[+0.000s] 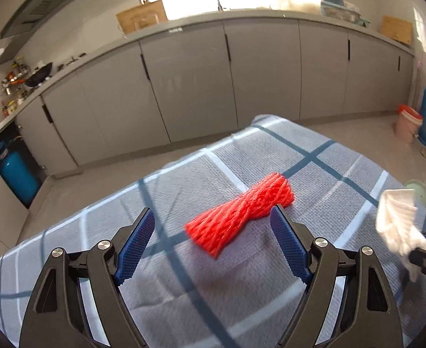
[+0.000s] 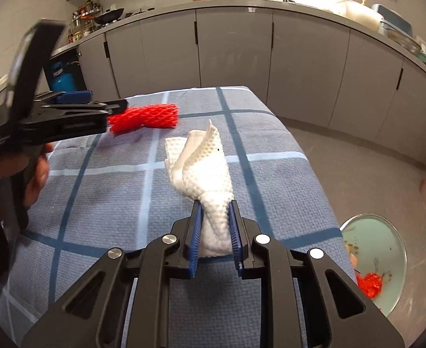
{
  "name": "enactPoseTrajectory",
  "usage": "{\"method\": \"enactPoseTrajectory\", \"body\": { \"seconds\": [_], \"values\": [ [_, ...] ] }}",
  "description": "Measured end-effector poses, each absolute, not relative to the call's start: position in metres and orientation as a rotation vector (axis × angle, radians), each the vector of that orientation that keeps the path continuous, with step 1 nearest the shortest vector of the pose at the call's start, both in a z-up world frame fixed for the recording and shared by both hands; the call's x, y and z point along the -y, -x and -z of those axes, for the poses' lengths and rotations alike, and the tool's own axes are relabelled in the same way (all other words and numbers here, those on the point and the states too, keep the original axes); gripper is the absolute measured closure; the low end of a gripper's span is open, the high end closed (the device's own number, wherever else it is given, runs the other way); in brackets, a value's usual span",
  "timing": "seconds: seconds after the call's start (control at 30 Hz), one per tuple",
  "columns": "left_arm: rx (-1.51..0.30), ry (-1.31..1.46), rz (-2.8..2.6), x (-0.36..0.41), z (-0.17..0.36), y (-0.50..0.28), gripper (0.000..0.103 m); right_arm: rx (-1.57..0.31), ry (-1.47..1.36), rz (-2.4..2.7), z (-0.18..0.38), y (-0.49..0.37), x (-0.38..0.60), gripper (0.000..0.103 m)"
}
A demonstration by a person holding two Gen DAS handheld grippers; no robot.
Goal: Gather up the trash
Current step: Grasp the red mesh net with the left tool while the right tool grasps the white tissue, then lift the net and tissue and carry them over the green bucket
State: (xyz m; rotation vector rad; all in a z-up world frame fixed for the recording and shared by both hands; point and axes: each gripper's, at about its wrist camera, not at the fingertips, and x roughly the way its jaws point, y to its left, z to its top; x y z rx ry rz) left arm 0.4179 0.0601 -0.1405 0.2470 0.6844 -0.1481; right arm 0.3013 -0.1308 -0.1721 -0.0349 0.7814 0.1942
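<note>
Red foam net (image 1: 240, 216) lay on the checked tabletop (image 1: 328, 174) just ahead of the left hand-held gripper (image 1: 213, 220), jaws wide apart. Right wrist view: right hand-held gripper (image 2: 214, 206) was clamped on a white paper towel (image 2: 204, 162), raised over the tabletop.

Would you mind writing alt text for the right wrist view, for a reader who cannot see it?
The right gripper is shut on a crumpled white paper towel above a blue plaid tablecloth. At left, the left gripper reaches a red foam net; a pale green bin holding scraps sits on the floor at right.
</note>
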Motion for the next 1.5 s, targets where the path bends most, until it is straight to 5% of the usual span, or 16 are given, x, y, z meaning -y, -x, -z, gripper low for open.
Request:
{"method": "enactPoseTrajectory", "body": {
  "seconds": [0.13, 0.27, 0.37, 1.5],
  "values": [
    [-0.759, -0.22, 0.179, -0.054, 0.164, -0.44, 0.024, -0.778, 0.02, -0.201, 0.172, -0.3, 0.134, 0.082],
    [-0.801, -0.193, 0.223, -0.051, 0.169, -0.443, 0.07, -0.785, 0.021, -0.212, 0.173, -0.301, 0.133, 0.082],
    [-0.813, -0.206, 0.242, -0.047, 0.173, -0.437, 0.084, -0.784, 0.018, -0.213, 0.173, -0.301, 0.134, 0.082],
    [-0.718, -0.237, 0.414, 0.131, 0.112, -0.313, 0.089, -0.634, -0.154, 0.063, 0.136, -0.235, 0.296, 0.082]
  ]
}}
